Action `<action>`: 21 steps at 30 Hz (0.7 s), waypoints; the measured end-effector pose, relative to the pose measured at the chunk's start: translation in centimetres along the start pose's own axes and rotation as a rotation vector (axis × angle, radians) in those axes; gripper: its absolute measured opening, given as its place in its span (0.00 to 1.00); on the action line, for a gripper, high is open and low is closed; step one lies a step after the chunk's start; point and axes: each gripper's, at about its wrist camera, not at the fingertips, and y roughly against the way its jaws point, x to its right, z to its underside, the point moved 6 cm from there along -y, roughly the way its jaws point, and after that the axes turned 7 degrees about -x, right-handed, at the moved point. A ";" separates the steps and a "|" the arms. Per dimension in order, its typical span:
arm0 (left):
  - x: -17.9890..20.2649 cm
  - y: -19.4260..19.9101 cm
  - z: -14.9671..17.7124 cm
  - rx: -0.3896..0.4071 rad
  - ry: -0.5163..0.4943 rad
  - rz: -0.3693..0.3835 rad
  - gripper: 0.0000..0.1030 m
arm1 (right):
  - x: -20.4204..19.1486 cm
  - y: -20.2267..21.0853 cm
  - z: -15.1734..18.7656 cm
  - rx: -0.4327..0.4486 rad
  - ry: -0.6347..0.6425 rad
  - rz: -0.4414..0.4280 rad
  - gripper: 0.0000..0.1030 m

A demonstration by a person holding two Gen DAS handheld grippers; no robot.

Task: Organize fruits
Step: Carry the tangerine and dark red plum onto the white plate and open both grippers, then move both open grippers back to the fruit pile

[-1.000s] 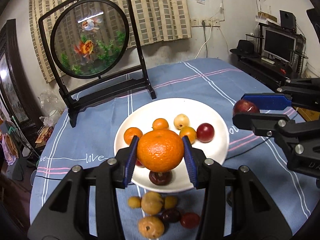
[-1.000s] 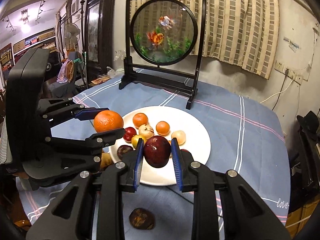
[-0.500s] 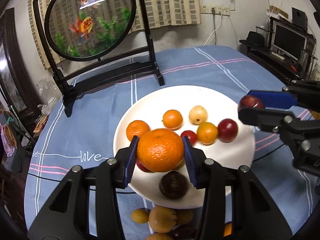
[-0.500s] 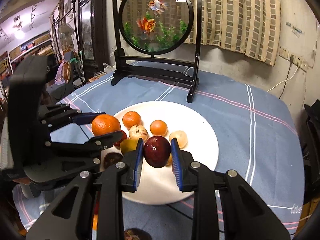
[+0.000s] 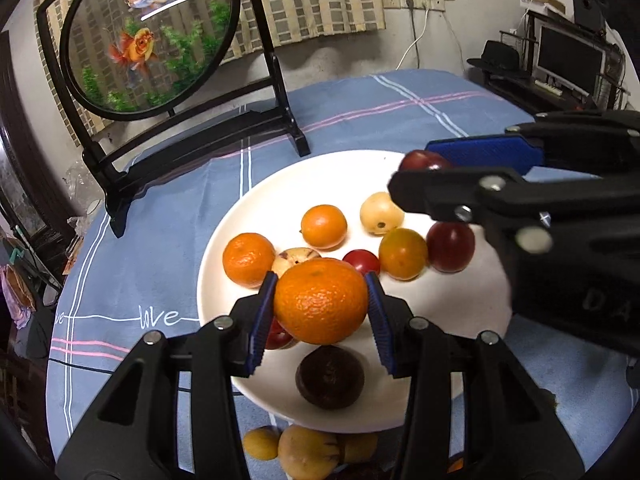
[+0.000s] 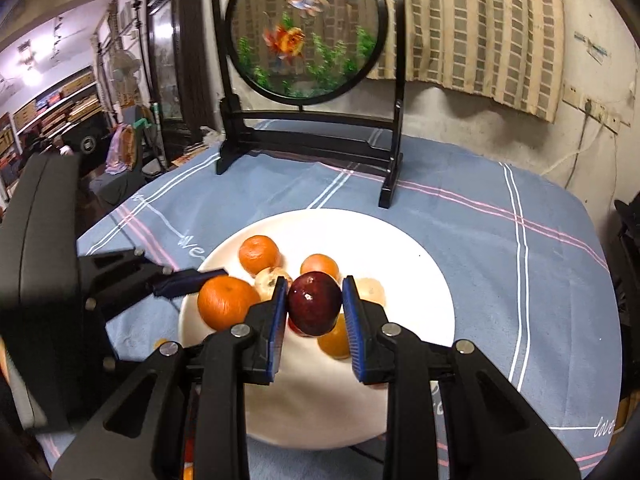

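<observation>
Item: left gripper [image 5: 321, 307]. Jaws are standing a fruit's width apart, blue pads pressing both sides of a large orange mandarin [image 5: 321, 300]. The mandarin is hanging above the near part of the white plate [image 5: 460, 312], clear of the fruit beneath it.

Item: right gripper [image 6: 315, 305]. Jaws are sitting nearly closed, clamping a dark red plum [image 6: 315, 304] between blue pads. The plum is being held over the middle of the plate, above the fruit lying there.

Item: white plate, resting on a blue checked tablecloth [image 5: 152, 248]. It is carrying two small oranges [image 5: 249, 258], a pale yellow fruit [image 5: 381, 213], a yellow-orange fruit [image 5: 403, 253], a small red fruit [image 5: 362, 261], a dark red plum [image 5: 451, 247], a beige fruit partly hidden behind the mandarin, and a dark brown-purple fruit [image 5: 330, 376] near the front rim.

Item: loose fruit on the cloth, just off the plate's near rim: a few yellow-brown pieces [image 5: 304, 454], sitting partly behind the left gripper's arms; their kind is possibly longan or similar, hard to tell.

Item: round goldfish screen [image 5: 150, 36] in a black stand, standing upright on the cloth beyond the plate.
</observation>
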 end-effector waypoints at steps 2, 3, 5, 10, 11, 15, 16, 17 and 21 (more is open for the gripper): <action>0.1 -0.5 0.1 -0.010 0.002 -0.003 0.45 | 0.3 -0.7 -0.1 -0.019 -0.020 -0.012 0.28; 0.1 -0.7 0.1 -0.011 0.001 -0.006 0.45 | 0.6 -1.1 -0.1 -0.027 -0.034 -0.011 0.32; 0.0 -0.5 0.0 0.009 0.004 -0.015 0.58 | 1.1 -1.2 -0.1 -0.029 -0.064 -0.012 0.64; -0.9 0.6 -0.1 0.034 0.012 -0.024 0.60 | 2.0 0.3 0.1 0.029 -0.082 0.001 0.70; -1.3 1.1 0.0 0.040 0.025 -0.019 0.60 | 2.0 0.6 0.4 0.022 -0.081 -0.002 0.70; -3.4 3.3 1.1 0.061 0.073 -0.016 0.60 | 2.0 2.6 1.7 0.020 -0.075 0.000 0.70; -3.7 3.8 1.3 0.063 0.082 -0.016 0.60 | 1.8 3.1 2.0 0.021 -0.070 0.001 0.70; -4.3 4.7 1.8 0.067 0.096 -0.013 0.60 | 1.6 4.0 2.6 0.024 -0.063 0.002 0.70; -5.5 7.4 4.2 0.076 0.098 -0.029 0.60 | 0.5 7.4 4.5 0.047 -0.051 -0.017 0.70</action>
